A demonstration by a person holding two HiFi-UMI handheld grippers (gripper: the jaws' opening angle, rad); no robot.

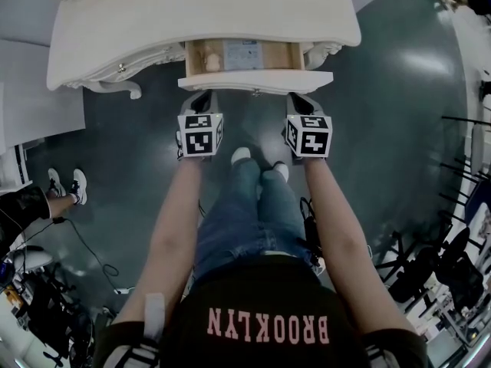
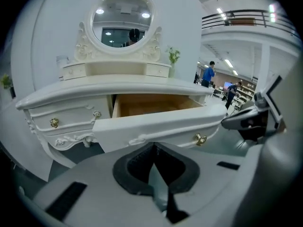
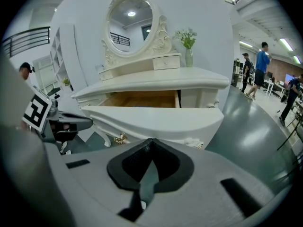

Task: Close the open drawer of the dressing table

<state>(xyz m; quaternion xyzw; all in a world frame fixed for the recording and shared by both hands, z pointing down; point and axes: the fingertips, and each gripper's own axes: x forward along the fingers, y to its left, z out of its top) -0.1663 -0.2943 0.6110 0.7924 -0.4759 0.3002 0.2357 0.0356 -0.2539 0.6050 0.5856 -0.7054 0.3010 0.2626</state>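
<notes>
Squarely at open drawer [image 1: 255, 81], left gripper [image 1: 202, 96], right gripper [image 1: 300, 98], jaws clenched empty, mirror [image 2: 123, 20] atop dressing table [image 1: 207, 14].

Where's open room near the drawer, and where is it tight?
Free: the floor right of the dressing table, the gap between left gripper and right gripper below the drawer front, and the tabletop. Crowded: cables lower left, stands far right.

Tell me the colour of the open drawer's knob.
Gold: the knob shows best in the left gripper view.
</notes>
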